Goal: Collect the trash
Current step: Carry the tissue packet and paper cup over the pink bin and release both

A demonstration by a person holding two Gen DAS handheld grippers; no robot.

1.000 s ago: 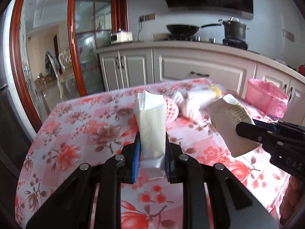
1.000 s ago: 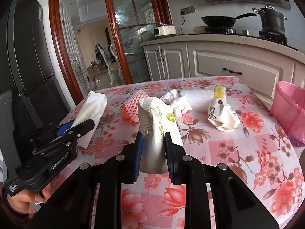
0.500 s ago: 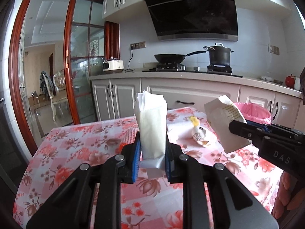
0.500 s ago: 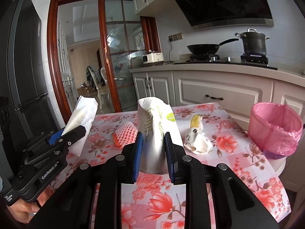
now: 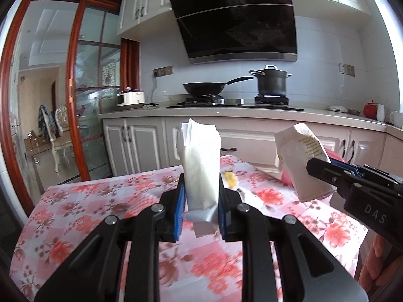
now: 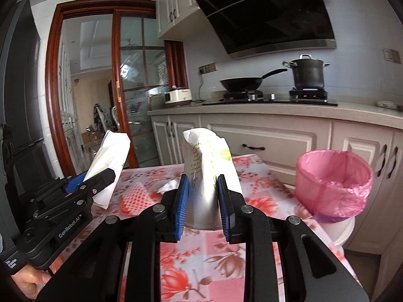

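My left gripper [image 5: 200, 202] is shut on a white tissue pack [image 5: 201, 161] and holds it upright above the floral table [image 5: 75, 214]. My right gripper [image 6: 201, 201] is shut on a white paper bag with green print [image 6: 206, 166], also lifted above the table. Each gripper shows in the other's view: the right one with its bag [image 5: 301, 161] at the right, the left one with its tissue pack [image 6: 109, 161] at the left. A bin lined with a pink bag [image 6: 332, 183] stands off the table's right edge.
A pink foam fruit net [image 6: 136, 196] and crumpled white paper [image 6: 168, 186] lie on the table ahead. A yellow-tipped wrapper [image 5: 230, 178] lies at the far table edge. Kitchen cabinets and a stove with a pan and pot stand behind.
Both grippers have risen and tilted up with their loads. The table has dropped lower in view, and the pink bin has come closer on the right.
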